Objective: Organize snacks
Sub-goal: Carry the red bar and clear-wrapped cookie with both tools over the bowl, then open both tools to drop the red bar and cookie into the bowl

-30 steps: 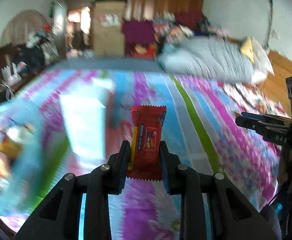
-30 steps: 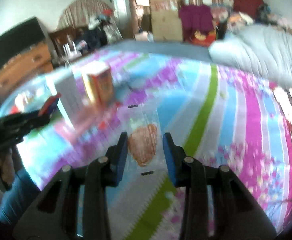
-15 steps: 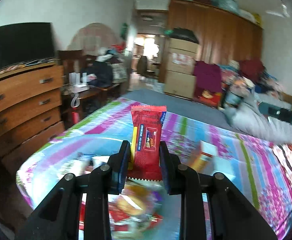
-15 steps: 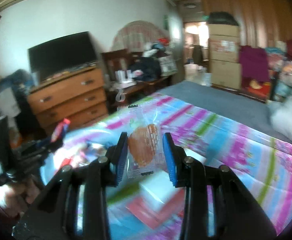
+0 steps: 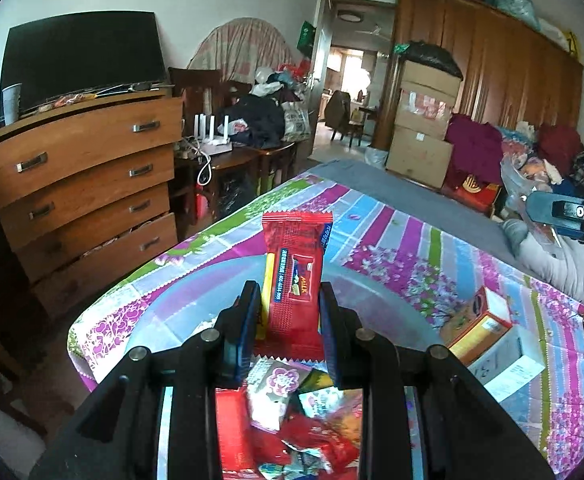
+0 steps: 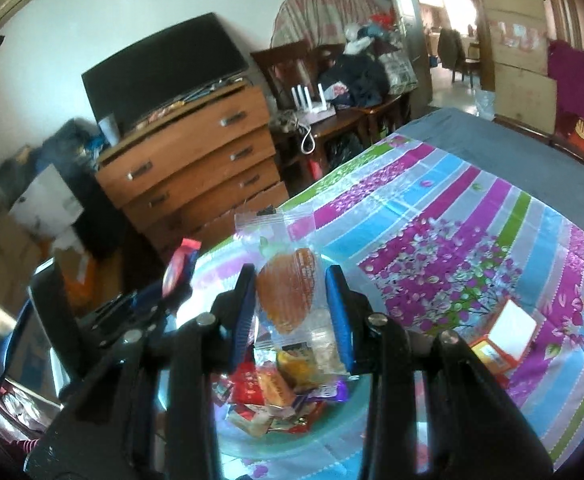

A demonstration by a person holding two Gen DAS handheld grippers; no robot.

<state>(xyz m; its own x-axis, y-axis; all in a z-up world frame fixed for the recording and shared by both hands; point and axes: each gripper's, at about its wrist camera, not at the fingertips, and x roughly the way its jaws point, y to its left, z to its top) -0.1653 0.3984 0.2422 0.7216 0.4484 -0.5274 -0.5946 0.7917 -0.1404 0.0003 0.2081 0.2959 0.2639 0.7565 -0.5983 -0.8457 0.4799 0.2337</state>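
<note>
- The left gripper point(image 5: 290, 300) pinches a red snack packet point(image 5: 294, 276) between its blue-padded fingers point(image 5: 248, 320), the packet standing upright with its crimped top edge above the fingertips and the word "MILK" printed on its label.
- The right gripper point(image 6: 290, 292) grips a clear wrapper holding an orange ridged snack point(image 6: 288, 288), its fingers point(image 6: 338, 316) pressed against both sides of the wrapper.
- Both grippers hang above a translucent pale blue tub point(image 6: 252, 440) that sits near the foot-end corner of the bed point(image 5: 412, 240), the corner closest to the wooden chest of drawers point(image 5: 80, 184).
- The tub holds a loose pile of wrapped snacks point(image 5: 292, 432), mostly red, yellow and white packets.
- In the right wrist view the left gripper appears at the left, the red packet's end point(image 6: 178, 268) poking out above the tub's rim.
- An orange carton point(image 5: 480, 320) and a white box point(image 5: 508, 364) lie on the striped floral bedspread just beside the tub, toward the middle of the bed.
- A dark television point(image 5: 80, 60) stands atop the chest of drawers.
</note>
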